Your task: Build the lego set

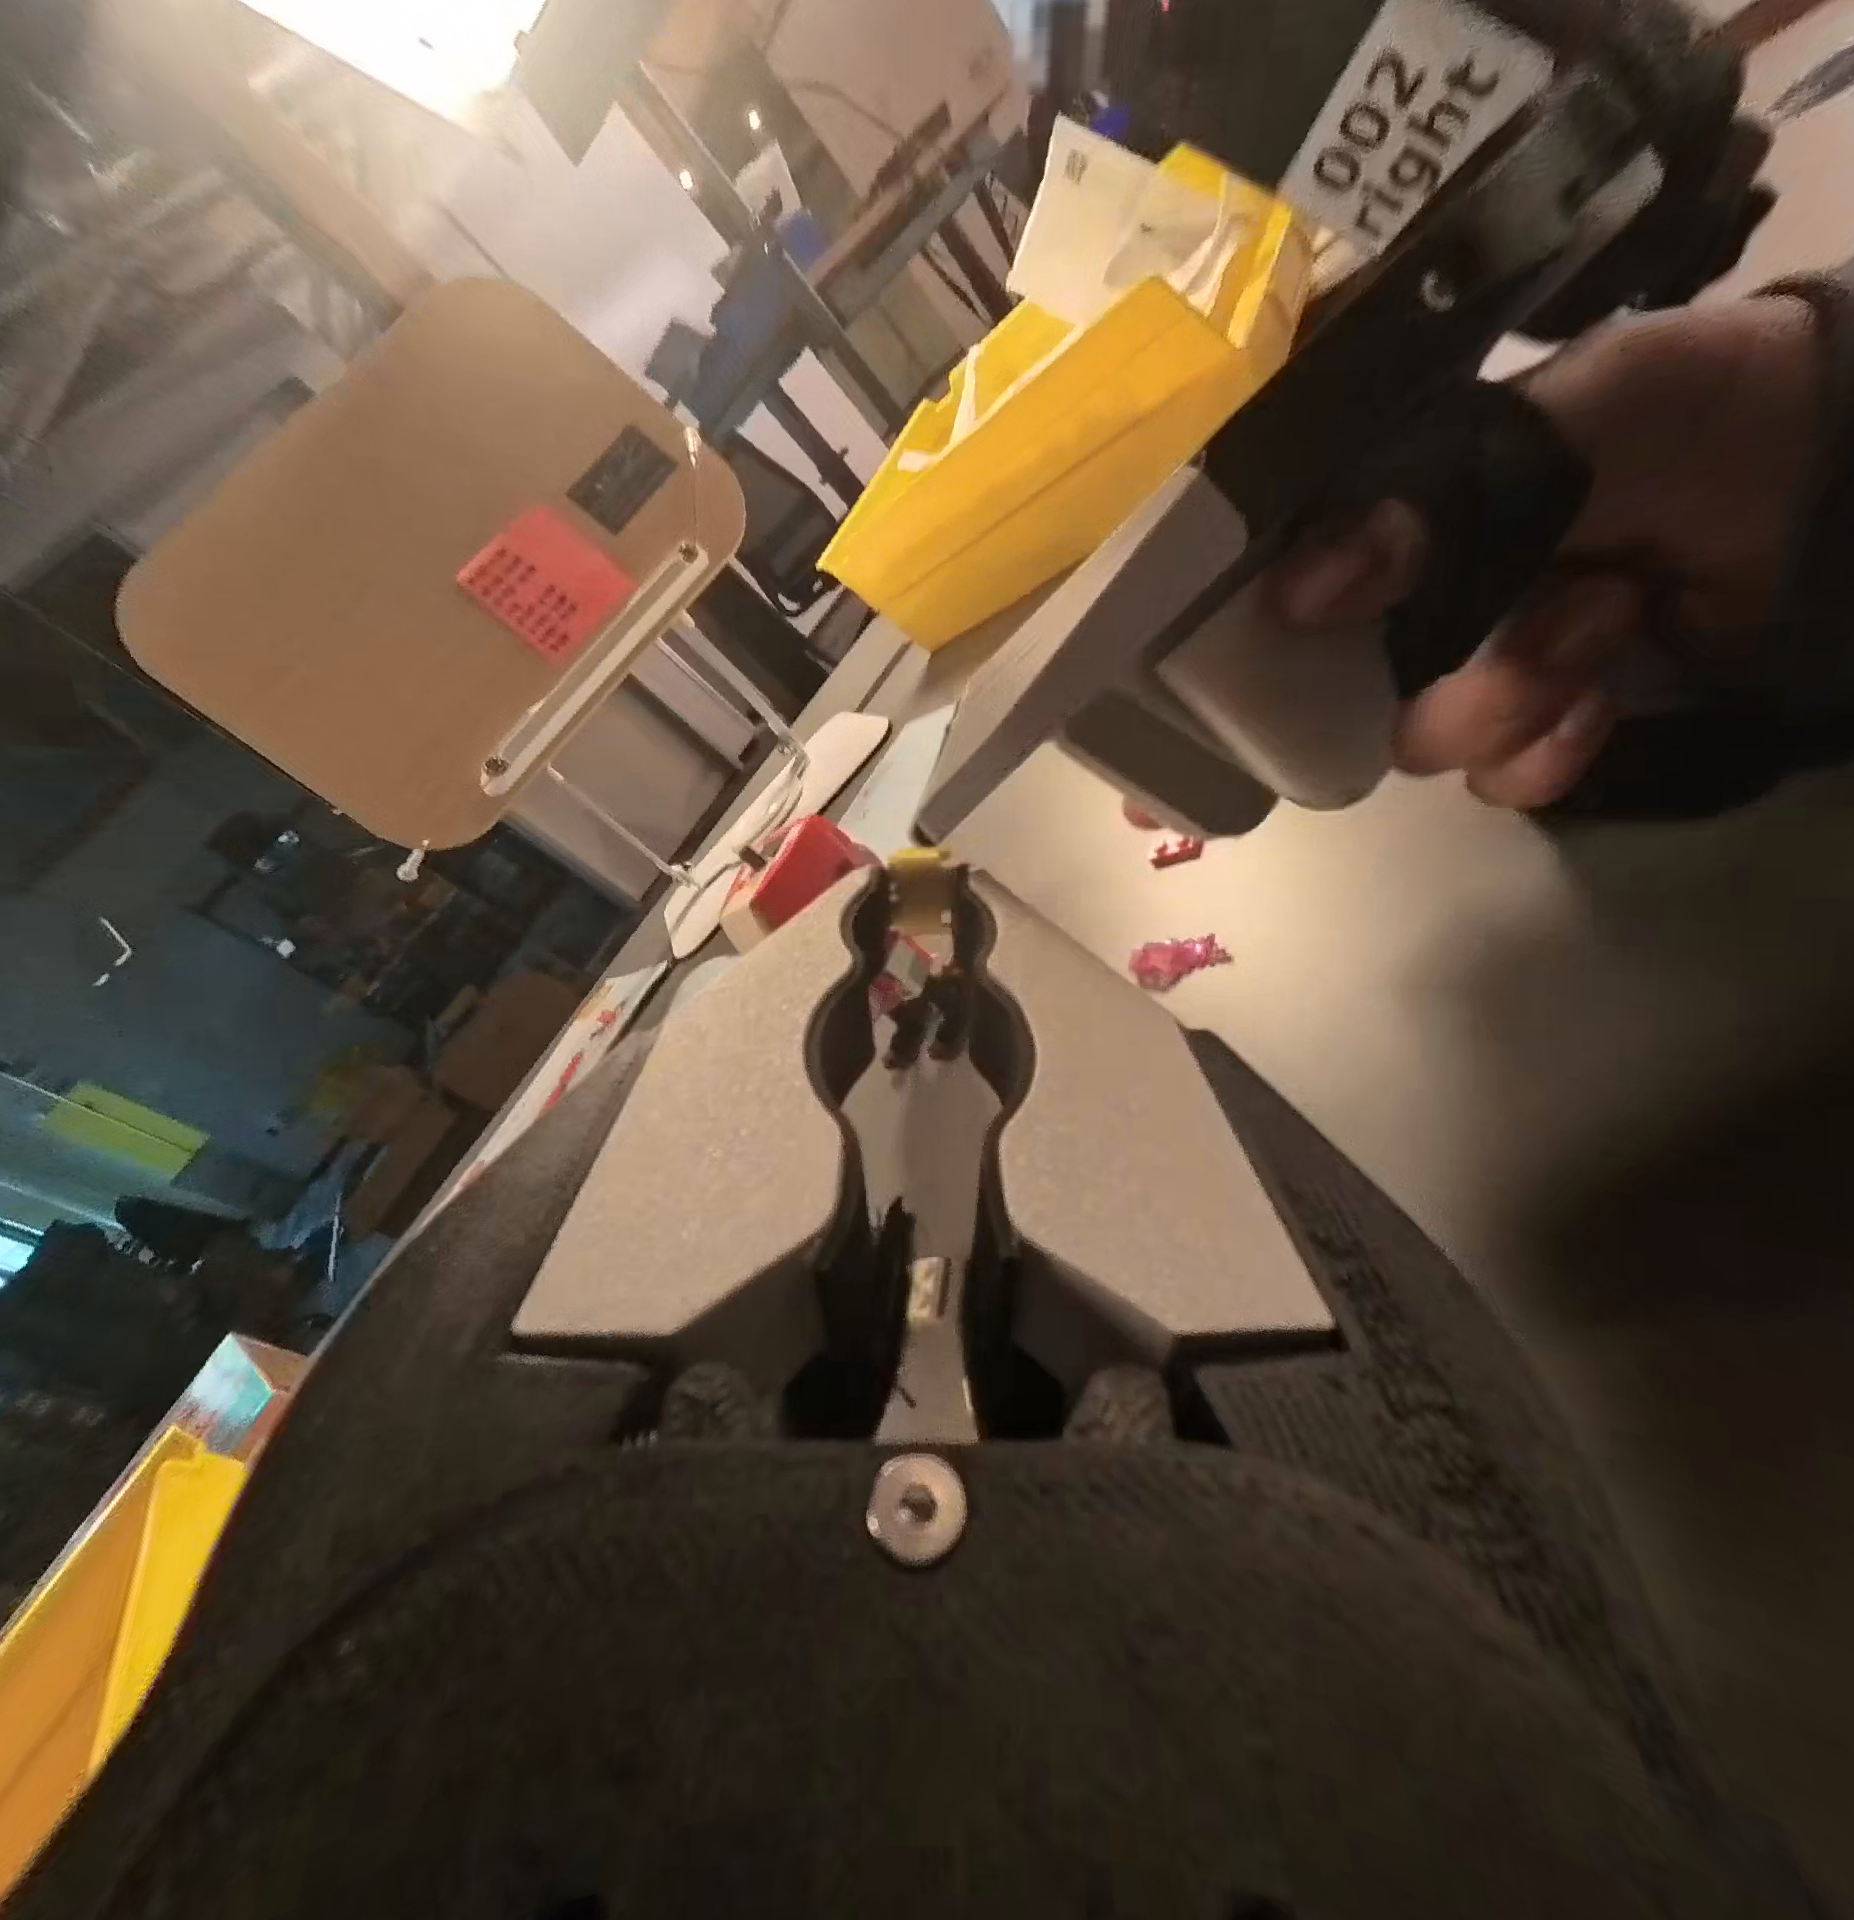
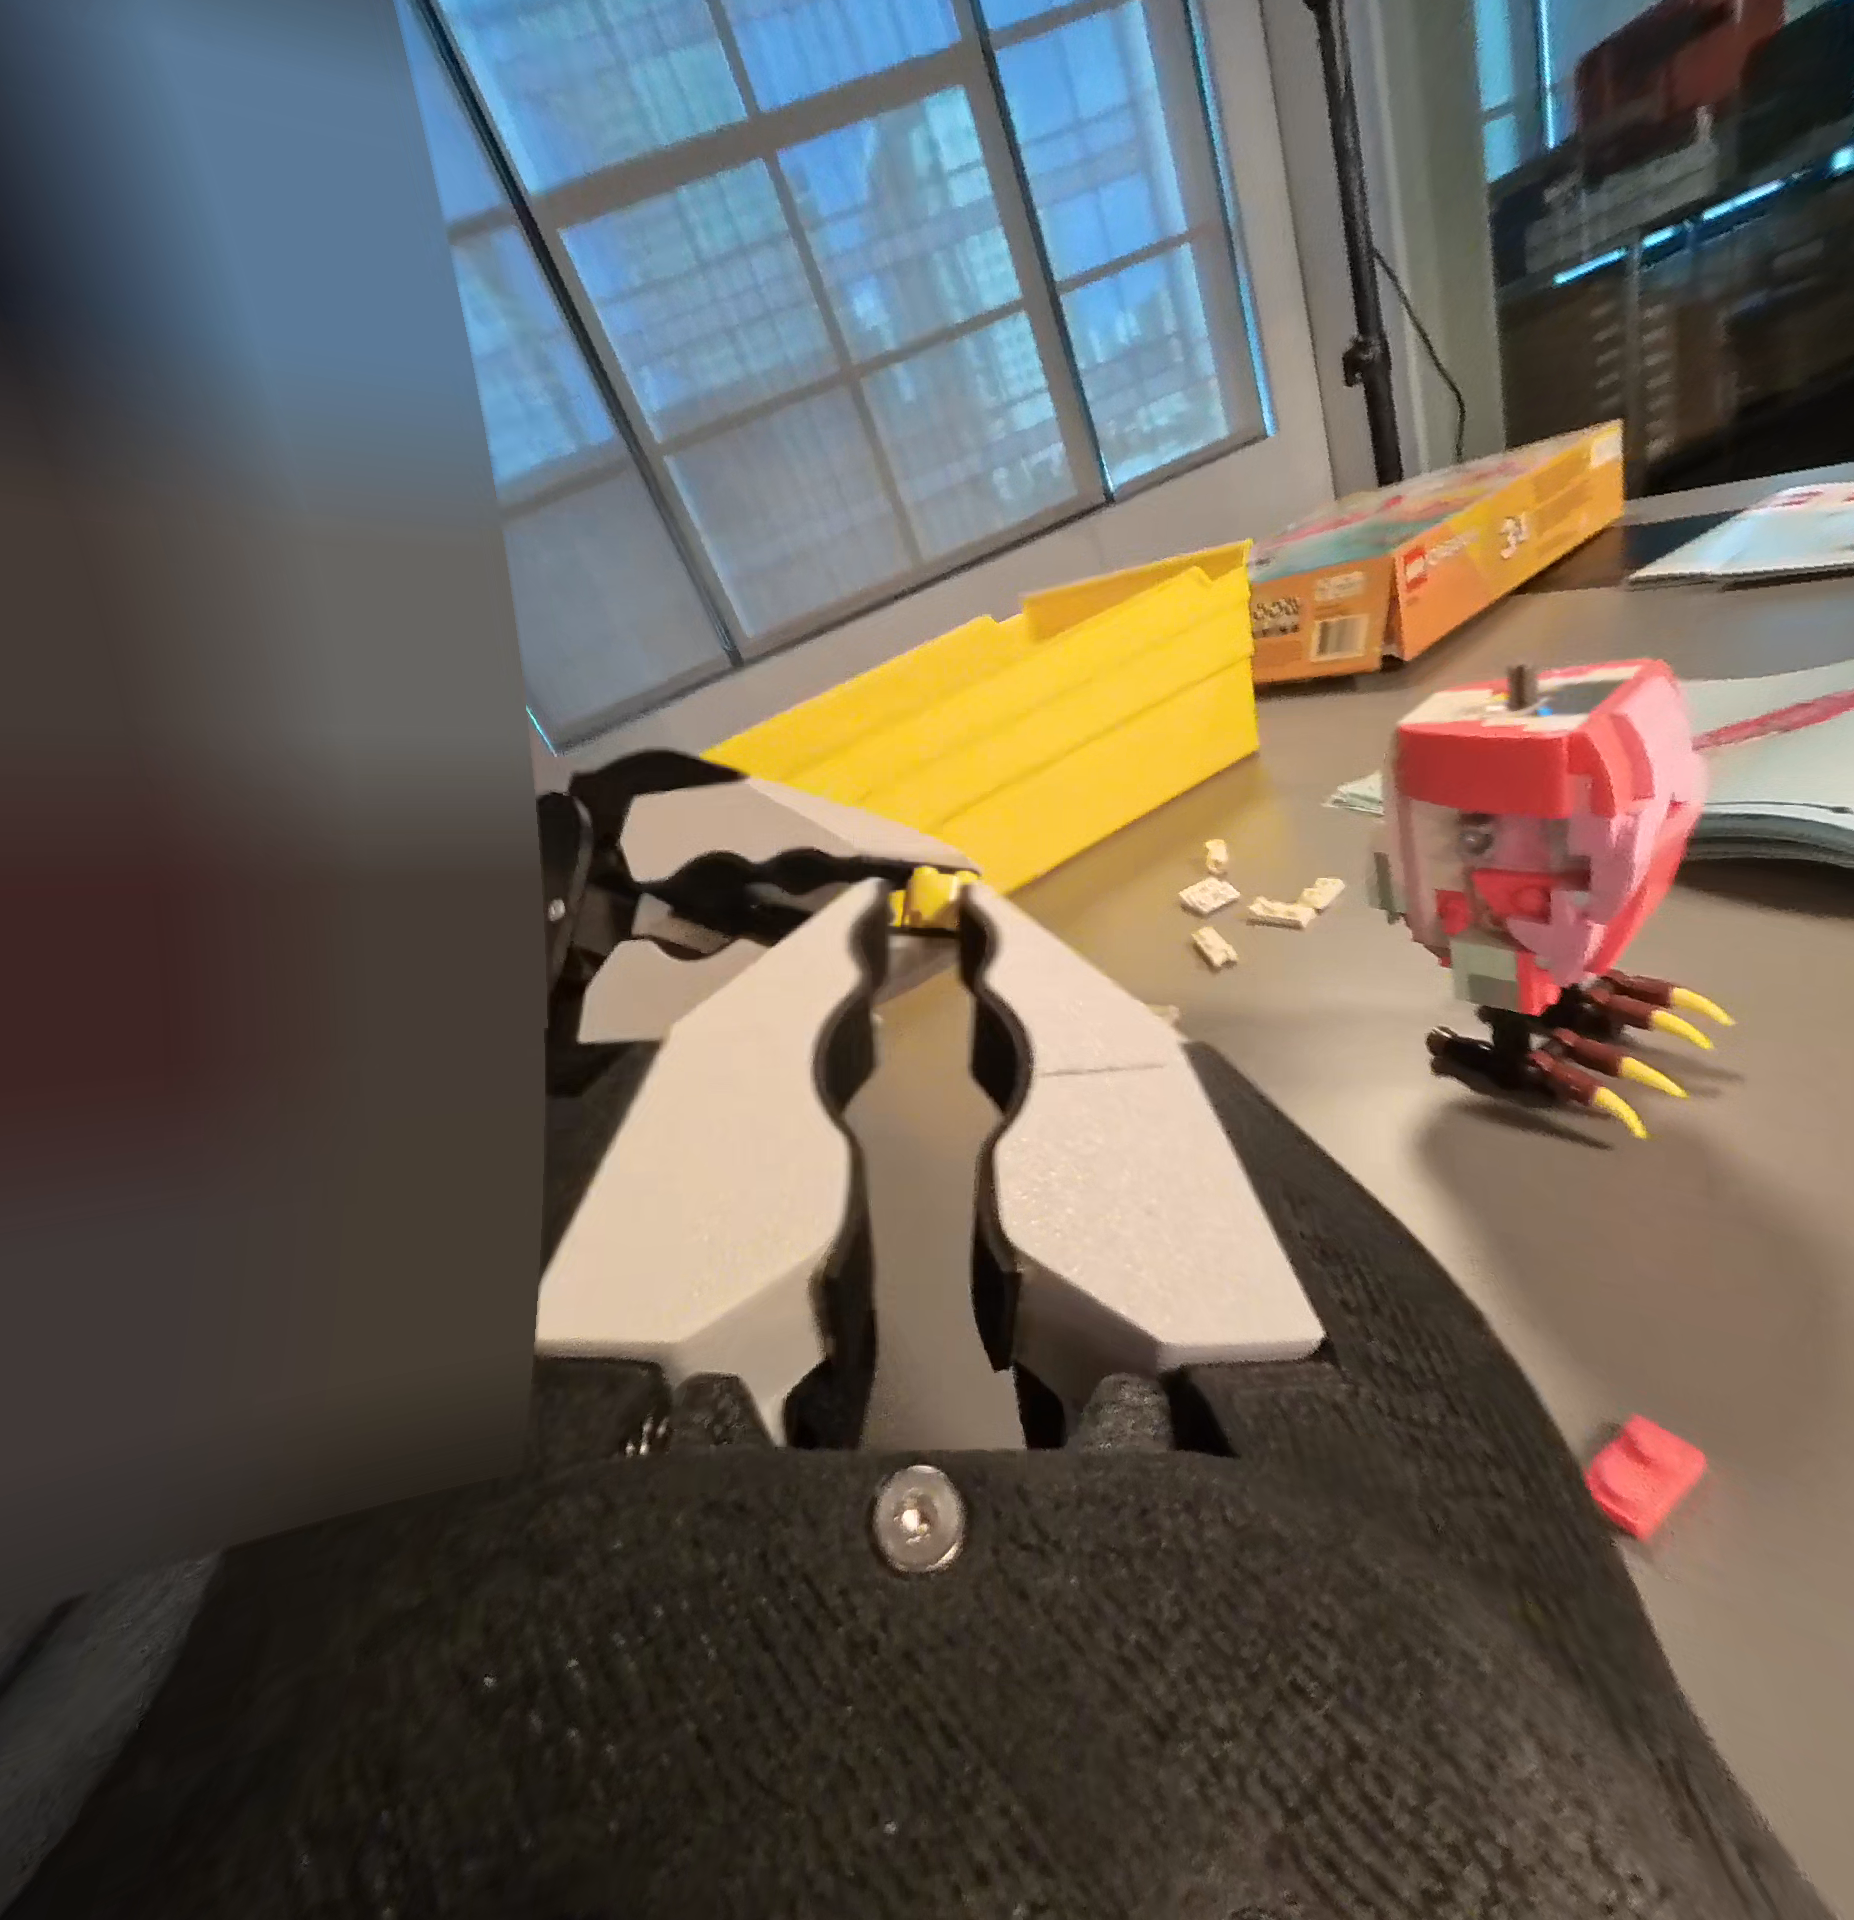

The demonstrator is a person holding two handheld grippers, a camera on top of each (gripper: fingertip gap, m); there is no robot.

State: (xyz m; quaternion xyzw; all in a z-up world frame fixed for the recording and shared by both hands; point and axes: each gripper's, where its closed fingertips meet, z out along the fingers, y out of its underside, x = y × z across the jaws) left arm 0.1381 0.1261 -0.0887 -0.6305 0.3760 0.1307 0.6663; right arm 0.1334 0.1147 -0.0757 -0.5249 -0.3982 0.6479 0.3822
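Open tabletop: bare grey table (image 2: 1318, 1195) lies ahead of the right gripper (image 2: 925, 902), between it and the brick-built bird (image 2: 1546, 852).
Left flank: the left gripper (image 2: 933, 868) meets the right gripper's tips around a small yellow brick (image 2: 928, 896), closing that side.
Behind: a yellow bin (image 2: 1058, 717) walls the far edge.
Loose hazards: pale small bricks (image 2: 1266, 909) and a red piece (image 2: 1645, 1486) dot the open surface.
Right edge: booklets (image 2: 1837, 821) flank the bird.
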